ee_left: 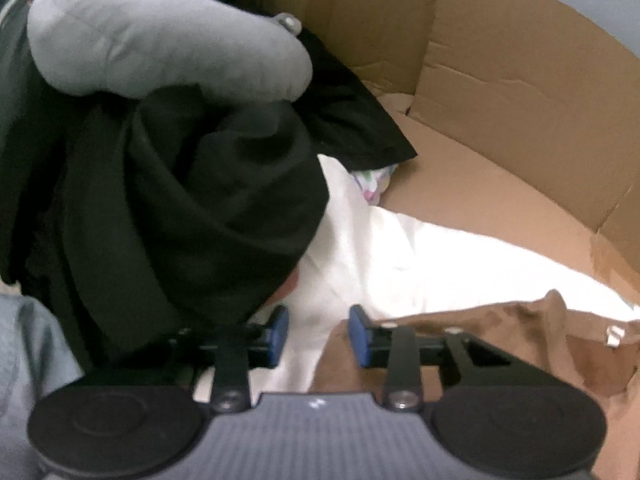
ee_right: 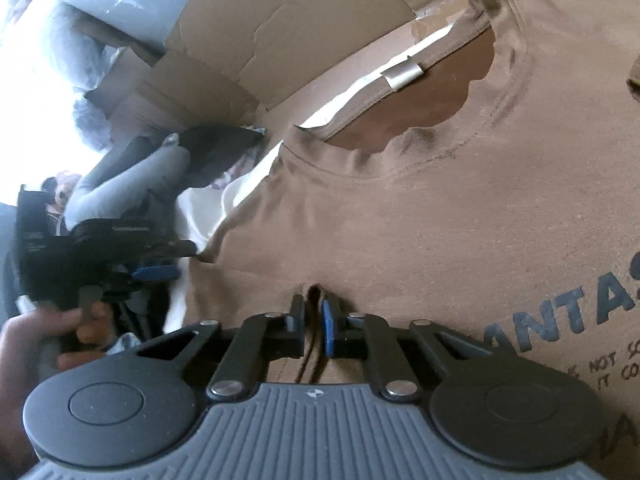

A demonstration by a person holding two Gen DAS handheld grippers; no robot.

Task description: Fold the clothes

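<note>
1. Left wrist view: left tongs (ee_left: 319, 334) point steeply down with blue pads parted and nothing pinched between them. Under the gap lie white cloth (ee_left: 400, 256) and the edge of the brown shirt (ee_left: 520, 332). A black garment (ee_left: 192, 208) and a grey one (ee_left: 160, 44) are heaped to the left, all on flattened cardboard (ee_left: 500, 80).
2. Advice here: the left tongs likely need to settle on the shirt's edge, not the white cloth below. Pinch one layer only, at a spot level with the right grip, so the fold line runs straight.
3. Right wrist view: right tongs (ee_right: 314, 320) are clenched on a small raised pleat of the brown shirt (ee_right: 420, 220), which lies spread face up, collar (ee_right: 400, 92) away from the camera, dark lettering (ee_right: 568, 316) at right.
4. Advice here: hold this pinch steady and low; lifting early would drag the shirt and wrinkle it.
5. Pose: the right tongs slant gently down towards the shirt. At left a hand (ee_right: 36, 340) grips the left tongs (ee_right: 156, 272), which hang beside the shirt's left edge, near but apart from the right tongs.
</note>
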